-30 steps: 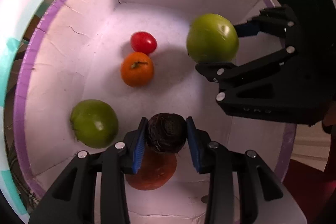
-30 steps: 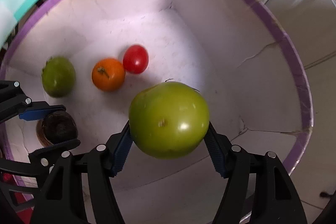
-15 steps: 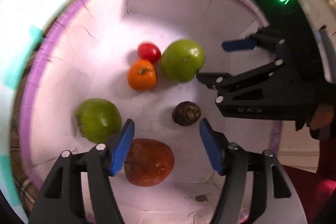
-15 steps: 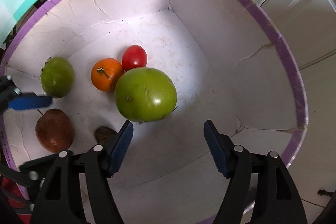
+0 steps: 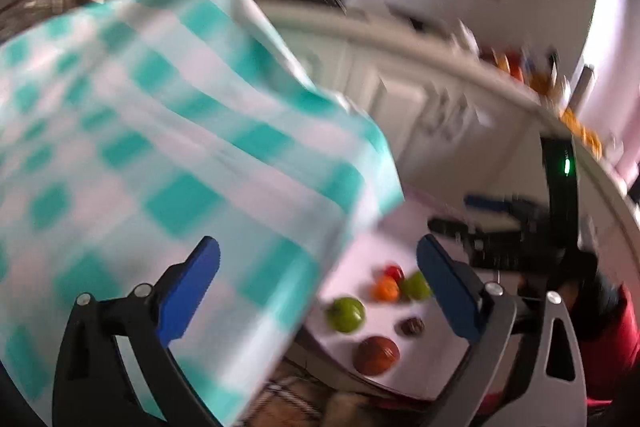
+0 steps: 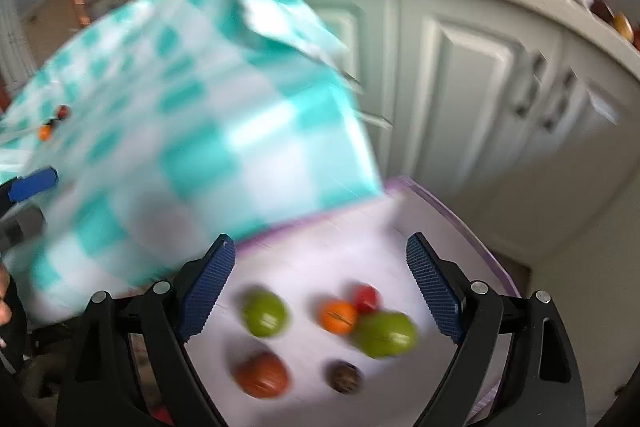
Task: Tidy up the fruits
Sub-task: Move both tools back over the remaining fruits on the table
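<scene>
Six fruits lie on the white box (image 6: 440, 211) floor: two green tomatoes (image 6: 265, 313) (image 6: 386, 333), orange (image 6: 338, 315), red tomato (image 6: 367, 297), brown fruit (image 6: 262, 374), dark fruit (image 6: 344, 375). Left gripper (image 5: 318, 291) and right gripper (image 6: 320, 287) are opening, empty.

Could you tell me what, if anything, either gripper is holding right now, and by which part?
Nothing is held. The left gripper and right gripper both have opening jaws with nothing between them; the fruits lie below in the box.

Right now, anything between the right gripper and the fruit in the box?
Nothing visible. The right gripper is empty, jaws opening, and looks straight down at the fruits on the box floor. The checkered tablecloth hangs off to the left, covering none of them.
</scene>
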`<action>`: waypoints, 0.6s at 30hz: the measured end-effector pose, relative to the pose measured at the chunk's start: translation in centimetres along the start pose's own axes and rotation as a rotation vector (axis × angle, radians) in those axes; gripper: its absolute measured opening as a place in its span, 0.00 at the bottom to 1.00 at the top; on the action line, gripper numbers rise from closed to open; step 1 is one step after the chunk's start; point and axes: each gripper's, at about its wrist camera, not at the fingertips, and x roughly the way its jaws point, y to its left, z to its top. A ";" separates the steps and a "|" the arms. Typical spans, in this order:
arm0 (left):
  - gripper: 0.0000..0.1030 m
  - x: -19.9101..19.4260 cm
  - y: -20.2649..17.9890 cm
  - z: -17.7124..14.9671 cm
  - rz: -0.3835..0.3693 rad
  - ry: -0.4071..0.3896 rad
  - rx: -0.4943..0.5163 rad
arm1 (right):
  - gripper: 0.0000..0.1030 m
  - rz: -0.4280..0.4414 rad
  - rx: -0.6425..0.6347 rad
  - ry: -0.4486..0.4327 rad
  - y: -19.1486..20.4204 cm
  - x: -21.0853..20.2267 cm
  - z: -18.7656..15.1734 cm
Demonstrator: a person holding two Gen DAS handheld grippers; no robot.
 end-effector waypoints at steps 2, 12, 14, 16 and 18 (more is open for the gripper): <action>0.96 -3.1 2.2 0.4 0.036 -0.059 -0.033 | 0.83 0.035 -0.024 -0.019 2.3 -0.9 1.0; 0.98 -10.3 19.4 1.5 0.610 -0.188 -0.333 | 0.86 0.206 -0.217 -0.026 16.4 0.1 5.8; 0.98 -10.8 22.5 1.3 0.664 -0.194 -0.367 | 0.86 0.240 -0.228 -0.036 19.0 1.2 6.8; 0.98 -10.9 25.0 1.4 0.706 -0.196 -0.396 | 0.86 0.276 -0.229 -0.035 21.8 3.0 7.9; 0.98 -11.0 27.1 1.6 0.743 -0.198 -0.438 | 0.86 0.306 -0.210 -0.010 24.1 5.5 9.0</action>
